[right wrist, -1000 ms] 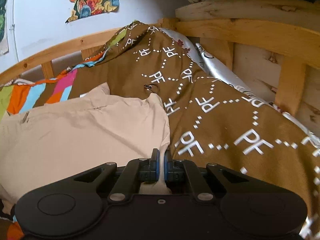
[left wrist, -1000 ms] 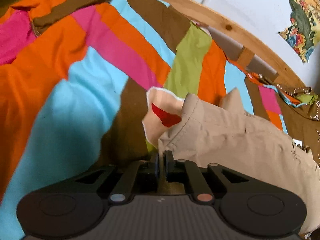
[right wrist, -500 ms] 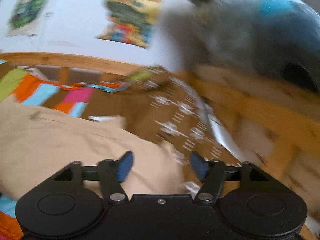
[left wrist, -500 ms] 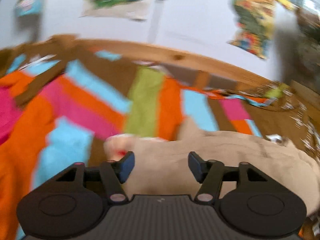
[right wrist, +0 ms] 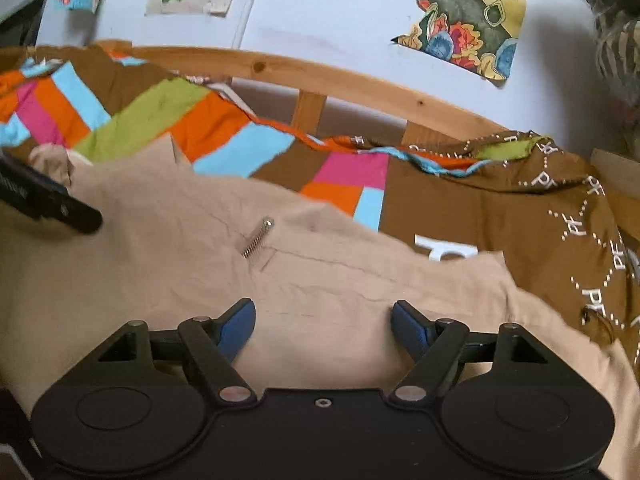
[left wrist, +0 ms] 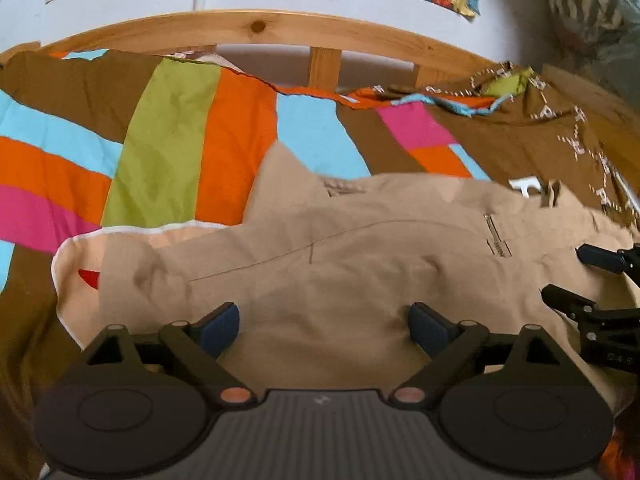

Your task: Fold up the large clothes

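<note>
Your left gripper (left wrist: 324, 322) and right gripper (right wrist: 323, 322) both gape wide with nothing between their pads, each hovering just over the tan trousers (left wrist: 360, 264) lying spread directly ahead, beyond which the striped bedspread (left wrist: 168, 140) runs to the wooden bed rail (left wrist: 280, 26).

Tan garment (left wrist: 360, 256), plain beige, dark stitch lines; pale peach lining with a red patch (left wrist: 89, 279) seen at its left end. Bedspread (left wrist: 168, 152) striped in brown, cyan, orange, pink, lime. Brown fabric (right wrist: 520, 208) printed with white dotted lines and "PF" letters. Bed rail (left wrist: 280, 28) light pine. Wall (right wrist: 340, 8) pale blue-white with multicoloured posters. Gripper pads (right wrist: 240, 324) blue on black.
</note>
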